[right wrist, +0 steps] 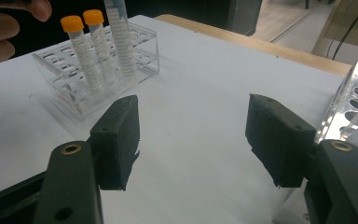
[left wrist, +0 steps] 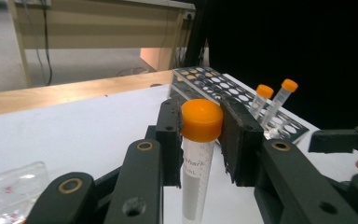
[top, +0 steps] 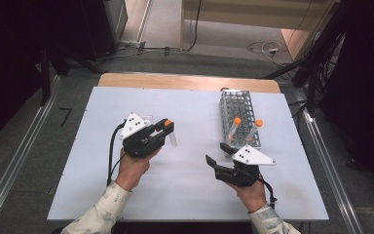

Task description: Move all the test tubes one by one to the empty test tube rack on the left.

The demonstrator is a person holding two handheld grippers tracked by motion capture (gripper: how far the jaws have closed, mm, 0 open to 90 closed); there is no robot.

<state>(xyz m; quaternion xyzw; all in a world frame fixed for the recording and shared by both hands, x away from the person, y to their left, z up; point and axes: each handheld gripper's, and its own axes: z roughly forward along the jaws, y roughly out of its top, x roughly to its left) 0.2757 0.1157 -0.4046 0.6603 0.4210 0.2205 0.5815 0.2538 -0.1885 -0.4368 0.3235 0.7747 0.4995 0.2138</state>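
Tube [left wrist: 200, 140] clamped — left hand-held gripper [left wrist: 200, 135].

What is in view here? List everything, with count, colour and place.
Table: one, white top, wooden far edge, under everything.
Perforated rack: one, silvery, far right of the table.
Clear rack: one, transparent, by the left tool.
Tubes in perforated rack: two, orange caps, at its near end.
Tubes in clear rack: two, orange caps, side by side.
Held tube: one, orange cap, between the left tool's jaws.
Left tool: one, black, shut on the held tube.
Right tool: one, black, open, beside the perforated rack.
Hands: two, one per tool.
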